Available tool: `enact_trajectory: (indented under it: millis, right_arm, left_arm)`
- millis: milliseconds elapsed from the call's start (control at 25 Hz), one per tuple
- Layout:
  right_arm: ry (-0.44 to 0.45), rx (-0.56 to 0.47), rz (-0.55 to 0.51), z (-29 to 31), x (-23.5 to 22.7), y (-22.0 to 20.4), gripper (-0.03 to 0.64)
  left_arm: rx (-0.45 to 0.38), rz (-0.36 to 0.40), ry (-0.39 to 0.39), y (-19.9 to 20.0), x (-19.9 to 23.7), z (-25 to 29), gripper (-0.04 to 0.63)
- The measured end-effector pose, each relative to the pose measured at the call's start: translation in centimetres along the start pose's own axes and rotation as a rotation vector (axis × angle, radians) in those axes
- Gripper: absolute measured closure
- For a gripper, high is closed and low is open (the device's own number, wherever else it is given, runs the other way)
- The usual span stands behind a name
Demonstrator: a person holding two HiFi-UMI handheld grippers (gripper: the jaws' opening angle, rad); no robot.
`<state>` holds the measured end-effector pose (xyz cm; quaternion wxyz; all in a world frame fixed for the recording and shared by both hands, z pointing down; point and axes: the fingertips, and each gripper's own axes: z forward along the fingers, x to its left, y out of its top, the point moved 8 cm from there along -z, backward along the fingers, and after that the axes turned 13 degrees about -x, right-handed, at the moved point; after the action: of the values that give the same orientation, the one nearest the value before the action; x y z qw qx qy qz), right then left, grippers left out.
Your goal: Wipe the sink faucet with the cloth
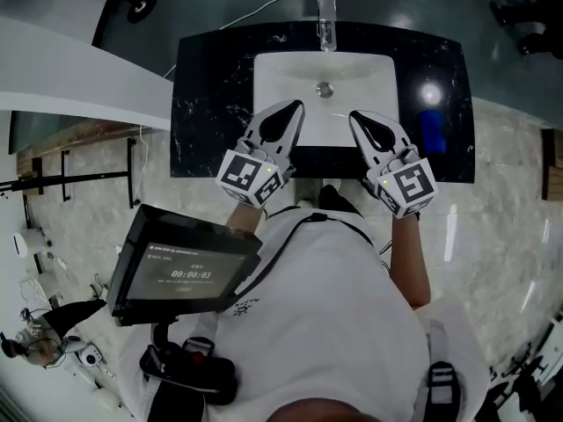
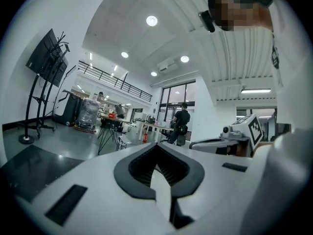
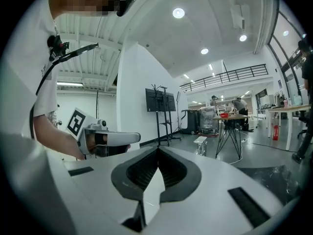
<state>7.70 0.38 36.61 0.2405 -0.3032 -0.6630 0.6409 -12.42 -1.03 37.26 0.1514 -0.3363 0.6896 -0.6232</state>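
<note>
Currently a person is standing at a white sink [image 1: 281, 73] set in a black marbled counter [image 1: 211, 77], seen from above, holding both grippers over the basin's near edge. The left gripper [image 1: 291, 110] and the right gripper [image 1: 360, 119] are both clenched on nothing, jaws pressed together, as each gripper's own view is confirming. The chrome faucet [image 1: 326, 23] is standing upright at the back of the basin, behind the drain [image 1: 324, 88], well apart from both grippers. The cloth [image 1: 433, 131], a small blue shape, is lying on the counter just right of the basin, near the right gripper but not touching it. It is probably going to handle as light, soft and limp, sagging when lifted, so pinching a raised fold or an edge looks best; its folds are too blurred to pick one out. The faucet is likely rigid, fixed and slippery, so the cloth should slide over it easily. On a dark tablet [image 1: 185, 266] at the person's left, a timer appears to be reading 00:00:03; the smaller lines around it are unreadable. Black-and-white square markers are showing on each gripper's cube.
</note>
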Motion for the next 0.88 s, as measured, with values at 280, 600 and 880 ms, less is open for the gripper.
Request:
enact_trajectory:
  millis: [280, 600, 880]
  right_arm:
    - [0.044, -0.005, -0.001, 2.4, -3.6, -0.2, 0.612]
    - [-0.002, -0.017, -0.008, 1.2, -4.5, 0.4, 0.612]
    - [-0.131, -0.026, -0.031, -1.7, -5.0, 1.0, 0.612]
  left_arm:
    - [-0.014, 0.028, 0.044, 0.1, 0.6, 3.3, 0.607]
    - [0.022, 0.030, -0.029, -0.1, -0.6, 5.0, 0.607]
    - [0.062, -0.007, -0.202, -1.1, -2.4, 8.2, 0.607]
